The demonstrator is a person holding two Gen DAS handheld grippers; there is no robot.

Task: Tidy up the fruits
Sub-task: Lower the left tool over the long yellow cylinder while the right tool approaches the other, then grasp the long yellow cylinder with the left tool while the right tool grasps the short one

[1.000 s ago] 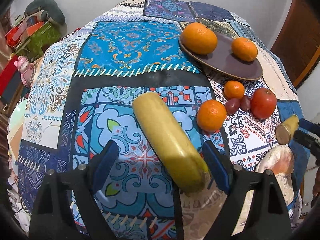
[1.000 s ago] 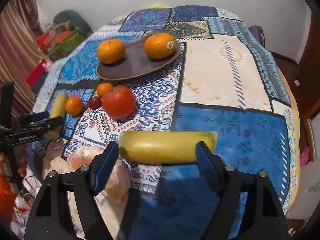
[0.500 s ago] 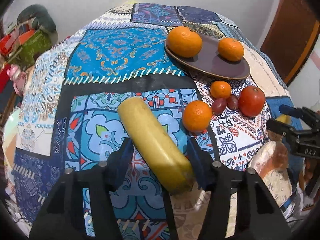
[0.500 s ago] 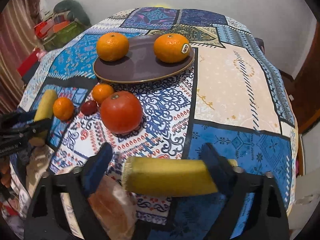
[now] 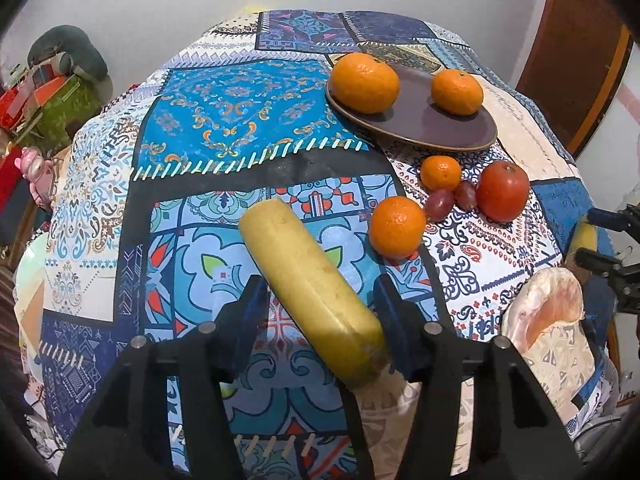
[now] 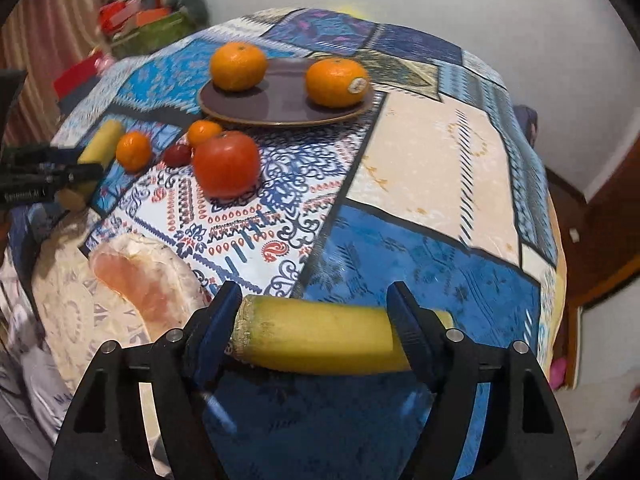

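Observation:
A yellow banana piece (image 5: 308, 292) lies diagonally between the fingers of my left gripper (image 5: 320, 316); the pads stand close beside it, narrowly open, and contact is not clear. A second banana piece (image 6: 324, 336) lies crosswise between the fingers of my right gripper (image 6: 316, 328), whose right finger crosses in front of it. A dark plate (image 5: 420, 120) holds two oranges (image 5: 366, 82). Two small mandarins (image 5: 396, 226), grapes (image 5: 440, 202) and a red tomato (image 5: 502, 190) lie on the cloth in front of the plate.
A patchwork tablecloth (image 5: 240, 112) covers the round table. A pale pink-orange lump (image 5: 552, 308) sits at the near edge between the grippers. Toys and boxes (image 5: 48, 92) lie beyond the table's left side. A wooden door (image 5: 580, 60) is at the right.
Both grippers moved forward around their banana pieces and their jaws narrowed. The left jaws closed from wide open to just beside the banana.

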